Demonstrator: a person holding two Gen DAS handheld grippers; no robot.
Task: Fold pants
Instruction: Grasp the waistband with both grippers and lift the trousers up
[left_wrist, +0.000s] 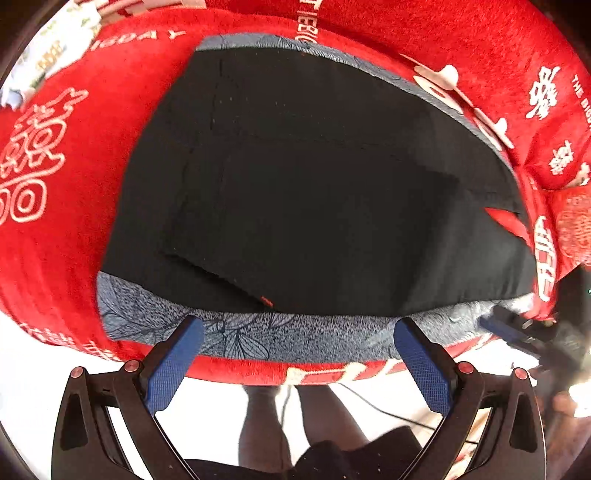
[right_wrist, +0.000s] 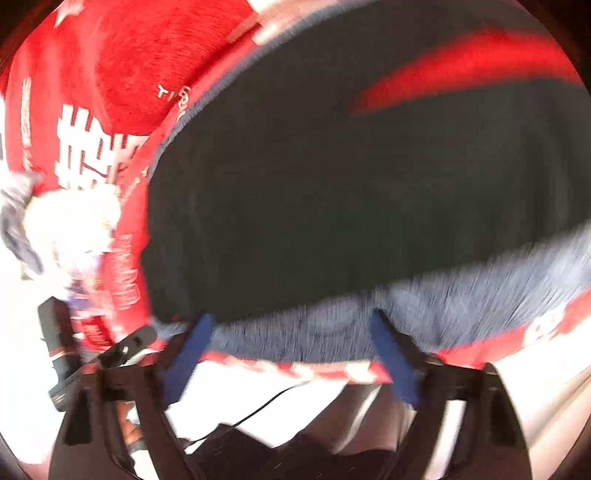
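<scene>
Black pants (left_wrist: 314, 177) lie flat on a grey-blue leaf-patterned mat (left_wrist: 258, 336), with a small red tag near their front edge. In the left wrist view my left gripper (left_wrist: 299, 322) hangs open over the mat's front strip, just short of the pants' near edge, with nothing between its blue pads (left_wrist: 173, 365). The right wrist view is blurred. There the pants (right_wrist: 332, 192) fill the middle, and my right gripper (right_wrist: 291, 315) stands open over the mat (right_wrist: 461, 295) at the pants' near edge, holding nothing.
A red cloth (left_wrist: 74, 229) with white characters covers the table under the mat. Past the table's front edge I see a person's legs (left_wrist: 258, 424), a thin black cable (left_wrist: 388, 410) and white floor. A dark gripper part (left_wrist: 517, 332) shows at the right edge.
</scene>
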